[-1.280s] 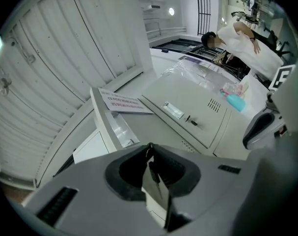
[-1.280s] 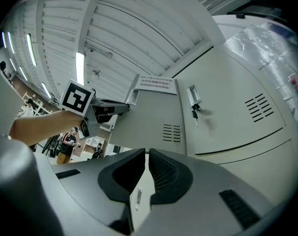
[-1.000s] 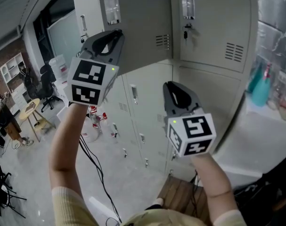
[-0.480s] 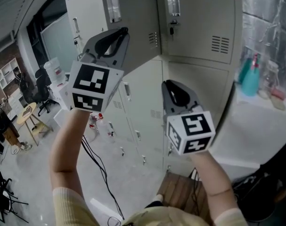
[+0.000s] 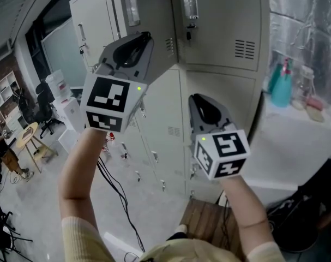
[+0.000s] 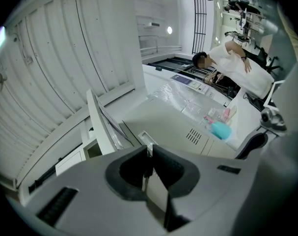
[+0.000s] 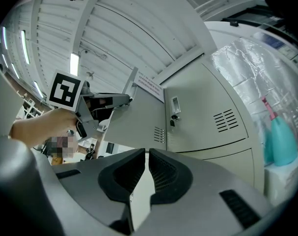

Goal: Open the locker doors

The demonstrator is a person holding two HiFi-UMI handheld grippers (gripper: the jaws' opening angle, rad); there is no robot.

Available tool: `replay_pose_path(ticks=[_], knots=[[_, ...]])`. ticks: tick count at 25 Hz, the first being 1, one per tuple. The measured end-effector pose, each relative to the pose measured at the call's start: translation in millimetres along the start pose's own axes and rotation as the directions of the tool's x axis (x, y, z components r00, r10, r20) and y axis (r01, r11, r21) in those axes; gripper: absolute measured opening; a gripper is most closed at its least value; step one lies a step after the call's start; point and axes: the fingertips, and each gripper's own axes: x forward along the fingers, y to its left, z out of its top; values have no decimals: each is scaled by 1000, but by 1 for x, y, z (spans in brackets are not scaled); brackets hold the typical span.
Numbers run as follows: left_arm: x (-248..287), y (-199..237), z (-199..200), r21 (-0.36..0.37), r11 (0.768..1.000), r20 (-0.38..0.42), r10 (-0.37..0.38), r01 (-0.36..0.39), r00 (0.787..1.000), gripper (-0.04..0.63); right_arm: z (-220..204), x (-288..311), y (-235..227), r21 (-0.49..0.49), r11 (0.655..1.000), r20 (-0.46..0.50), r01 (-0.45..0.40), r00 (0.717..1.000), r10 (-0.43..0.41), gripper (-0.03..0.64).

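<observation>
**White counter (image 5: 296,146) to the right of the lockers (image 5: 225,91)**
A teal spray bottle (image 5: 280,89) and a clear bottle (image 5: 304,83) stand on it, close together.

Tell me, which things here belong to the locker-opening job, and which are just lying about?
Job: open locker door, shut door beside it, lower door.
Lying about: blue spray bottle, floor cables, office chair.

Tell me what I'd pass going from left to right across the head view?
Little round table → left gripper, whose jaws have just been closing on the edge of the open locker door → right gripper → teal bottle.
</observation>
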Motion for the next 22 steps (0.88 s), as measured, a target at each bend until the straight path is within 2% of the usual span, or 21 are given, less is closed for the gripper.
replay_pose_path(ticks=[4, 10, 18, 22], knots=[[0, -5, 3, -21, 1000, 22, -21, 21, 1000, 29, 0, -3, -3, -1, 1000, 1, 14, 1000, -14, 5], [-9, -8, 0, -106, 992, 35, -61, 64, 998, 29, 0, -8, -4, -2, 1000, 6, 31, 1000, -31, 5], [-39, -14, 14, -93, 992, 94, -77, 86, 993, 29, 1, -10, 4, 5, 1000, 0, 20, 1000, -20, 5], [-56, -13, 20, -95, 991, 97, -81, 91, 992, 29, 4, -10, 10, 9, 1000, 5, 6, 1000, -6, 5]])
